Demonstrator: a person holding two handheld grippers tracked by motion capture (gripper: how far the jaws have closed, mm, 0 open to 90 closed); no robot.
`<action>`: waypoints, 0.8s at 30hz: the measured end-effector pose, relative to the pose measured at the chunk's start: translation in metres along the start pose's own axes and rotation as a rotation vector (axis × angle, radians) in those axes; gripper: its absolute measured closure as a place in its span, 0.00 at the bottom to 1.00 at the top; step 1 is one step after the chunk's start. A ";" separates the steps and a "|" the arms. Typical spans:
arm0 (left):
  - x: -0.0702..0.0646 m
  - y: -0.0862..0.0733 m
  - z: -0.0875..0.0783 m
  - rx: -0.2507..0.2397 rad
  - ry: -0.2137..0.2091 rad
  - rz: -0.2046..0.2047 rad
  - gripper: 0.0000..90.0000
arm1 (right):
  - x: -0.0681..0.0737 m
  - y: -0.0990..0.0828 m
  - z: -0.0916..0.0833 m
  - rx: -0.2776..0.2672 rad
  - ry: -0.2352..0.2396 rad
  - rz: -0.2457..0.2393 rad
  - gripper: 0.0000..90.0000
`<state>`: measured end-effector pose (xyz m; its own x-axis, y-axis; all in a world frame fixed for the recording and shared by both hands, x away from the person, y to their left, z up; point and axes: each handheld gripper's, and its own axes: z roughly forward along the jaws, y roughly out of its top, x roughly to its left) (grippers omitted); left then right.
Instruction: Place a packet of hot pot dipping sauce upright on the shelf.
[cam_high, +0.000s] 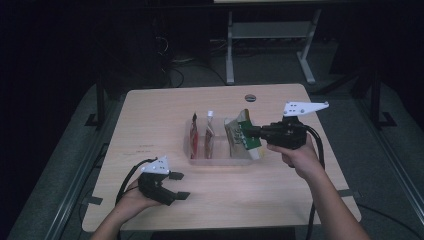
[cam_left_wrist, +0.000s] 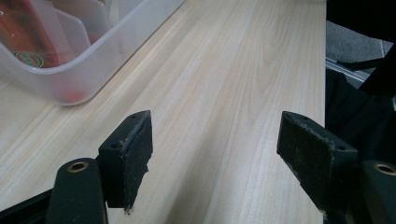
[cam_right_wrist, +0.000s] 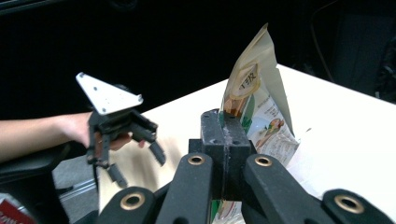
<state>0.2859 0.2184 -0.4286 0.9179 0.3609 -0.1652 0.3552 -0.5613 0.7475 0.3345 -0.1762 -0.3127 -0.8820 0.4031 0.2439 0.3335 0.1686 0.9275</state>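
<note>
Above the tray (cam_high: 220, 159), right fingers (cam_right_wrist: 212, 135) clench the packet (cam_right_wrist: 254, 100); left fingers (cam_left_wrist: 128, 156) spread empty.

One tray (cam_high: 220, 160) – three compartments; three pouches – red (cam_high: 194, 135), white-topped (cam_high: 210, 131), green (cam_high: 245, 131); two grippers (cam_high: 180, 185) (cam_high: 248, 131).

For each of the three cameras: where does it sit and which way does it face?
High view: above the near edge, facing the table; both forearms show.
Left gripper view: on the left hand-held gripper, facing the tabletop and clear bin.
Right gripper view: on the right hand-held gripper, clamping a pouch.
Shared: high and right views show the left hand-held gripper.
</note>
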 end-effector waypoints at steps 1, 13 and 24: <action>0.000 0.000 0.000 0.000 0.001 0.001 0.29 | -0.002 0.002 0.000 0.001 -0.007 -0.001 1.00; 0.000 -0.002 0.003 0.021 -0.004 0.011 0.28 | -0.025 0.012 0.013 0.005 -0.083 0.027 1.00; -0.001 -0.002 0.007 0.033 -0.016 0.009 0.27 | -0.036 -0.002 0.029 0.056 -0.115 0.060 1.00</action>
<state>0.2855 0.2145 -0.4344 0.9237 0.3438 -0.1694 0.3526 -0.5890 0.7272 0.3753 -0.1653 -0.3319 -0.8170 0.5142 0.2612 0.4054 0.1898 0.8942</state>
